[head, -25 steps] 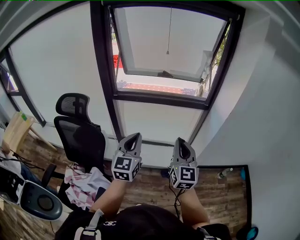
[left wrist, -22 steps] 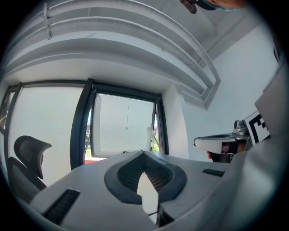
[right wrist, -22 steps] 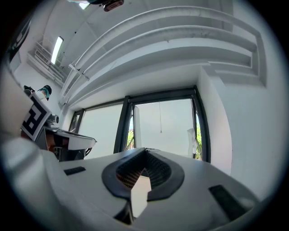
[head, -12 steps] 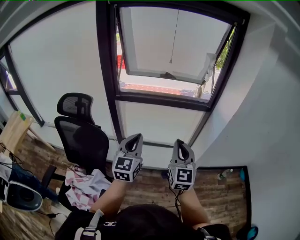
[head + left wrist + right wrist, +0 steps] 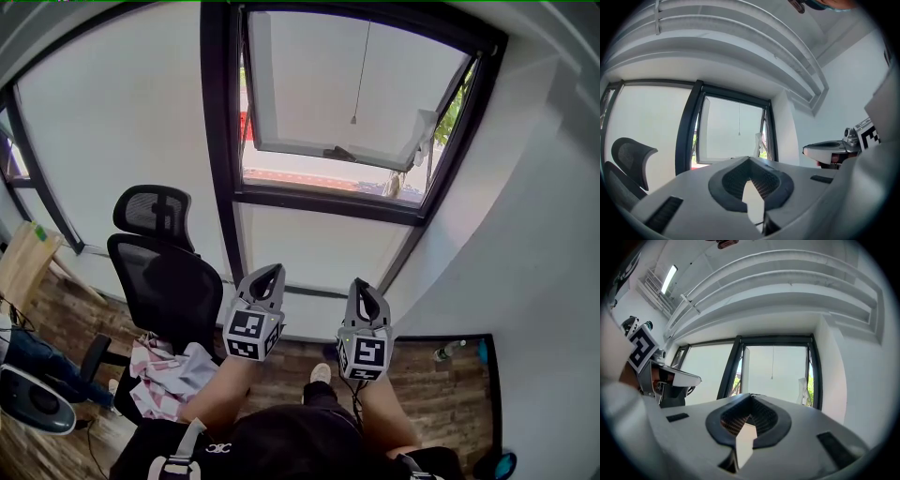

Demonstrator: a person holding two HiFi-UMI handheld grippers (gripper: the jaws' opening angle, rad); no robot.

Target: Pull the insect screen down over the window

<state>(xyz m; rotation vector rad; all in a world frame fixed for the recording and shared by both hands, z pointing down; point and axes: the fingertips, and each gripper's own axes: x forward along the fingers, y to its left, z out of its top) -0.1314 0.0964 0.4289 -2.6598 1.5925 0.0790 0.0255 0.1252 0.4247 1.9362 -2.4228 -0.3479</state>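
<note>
The black-framed window [image 5: 222,141] stands ahead, its sash [image 5: 337,84] tilted outward. A thin pull cord [image 5: 360,75] with a small bead hangs from the top of the opening; it also shows as the cord [image 5: 739,119] in the left gripper view and the cord [image 5: 772,363] in the right gripper view. I cannot make out the screen itself. My left gripper [image 5: 267,276] and right gripper [image 5: 362,290] are held side by side, level, pointing at the window, well short of the cord. The left gripper [image 5: 750,161] and the right gripper [image 5: 751,399] are both shut on nothing.
A black office chair [image 5: 164,272] stands left of the window with checked cloth [image 5: 173,375] on its seat. A white wall [image 5: 525,234] closes the right side. A bottle [image 5: 448,350] lies on the wood floor by that wall. My shoe [image 5: 321,373] shows below.
I have stepped toward the window: it sits slightly larger and further right in the head view, and a shoe has come into view. Both grippers stay shut, side by side.
</note>
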